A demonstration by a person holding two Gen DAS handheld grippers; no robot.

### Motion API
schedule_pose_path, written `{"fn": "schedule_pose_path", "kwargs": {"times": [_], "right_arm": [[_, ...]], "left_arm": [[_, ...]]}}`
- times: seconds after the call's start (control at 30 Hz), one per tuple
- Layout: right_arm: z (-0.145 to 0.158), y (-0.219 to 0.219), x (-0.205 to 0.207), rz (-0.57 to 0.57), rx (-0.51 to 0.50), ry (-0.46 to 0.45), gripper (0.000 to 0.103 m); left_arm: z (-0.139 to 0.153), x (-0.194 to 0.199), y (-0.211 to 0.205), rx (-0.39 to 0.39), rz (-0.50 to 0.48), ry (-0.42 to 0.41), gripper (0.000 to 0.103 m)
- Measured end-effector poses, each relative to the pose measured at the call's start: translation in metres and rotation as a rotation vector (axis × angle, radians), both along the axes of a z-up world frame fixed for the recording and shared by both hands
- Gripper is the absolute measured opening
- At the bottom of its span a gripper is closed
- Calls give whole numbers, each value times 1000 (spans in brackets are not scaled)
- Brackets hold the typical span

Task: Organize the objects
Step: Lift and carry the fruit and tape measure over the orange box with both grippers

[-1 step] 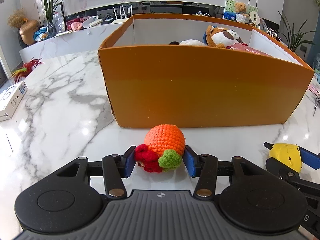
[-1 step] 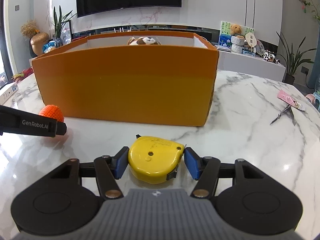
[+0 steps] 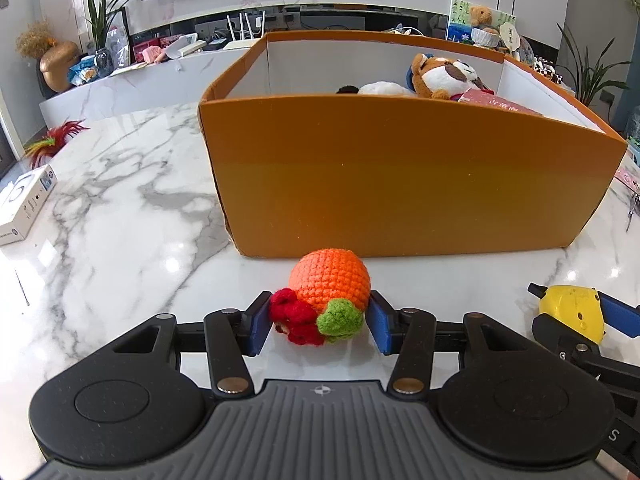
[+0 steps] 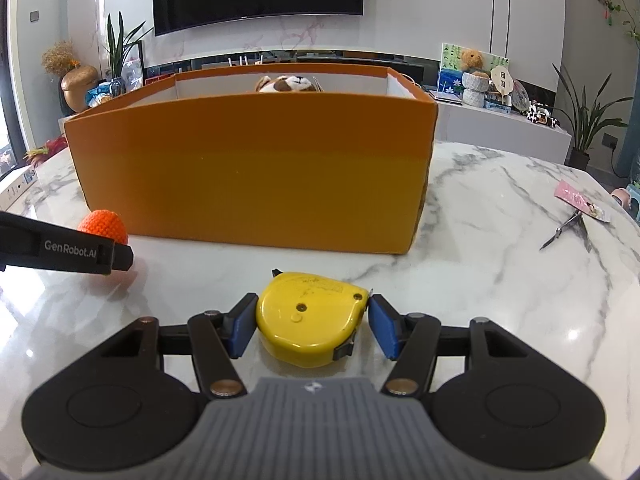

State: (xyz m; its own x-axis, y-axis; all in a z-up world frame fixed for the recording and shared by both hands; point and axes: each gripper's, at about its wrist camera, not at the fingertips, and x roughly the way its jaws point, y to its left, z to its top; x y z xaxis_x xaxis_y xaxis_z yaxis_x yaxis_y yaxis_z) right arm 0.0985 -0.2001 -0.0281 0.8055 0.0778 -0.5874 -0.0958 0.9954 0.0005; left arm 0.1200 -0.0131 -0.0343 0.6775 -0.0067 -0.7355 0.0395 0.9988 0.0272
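Marble counter (image 3: 120, 208), orange box (image 3: 400, 176) at the far side (plush toy (image 3: 440, 74) inside). Near the box wall, yellow tape measure (image 4: 310, 318) gripped between the right gripper (image 4: 308, 326) fingers. To its left, crocheted orange (image 3: 328, 300) pinched by the left gripper (image 3: 318, 322) fingers, resting on marble.
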Motion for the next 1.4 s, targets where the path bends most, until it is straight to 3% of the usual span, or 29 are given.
{"fn": "schedule_pose_path", "kwargs": {"times": [0.63,0.97,1.23,1.4], "right_arm": [[34,2,-24,45,2,-61,62],[79,-5,-38,49,49,-181,62],[148,-12,-1,36,96,-318,62],[157,-10,43,17,120,-331,62]], "left_arm": [[29,-22,-7,24,-36,-59,58],[77,-30,-6,36,-31,-211,58],[133,22,8,-28,26,-307,58],[132,69,15,-105,41,-290,58]]}}
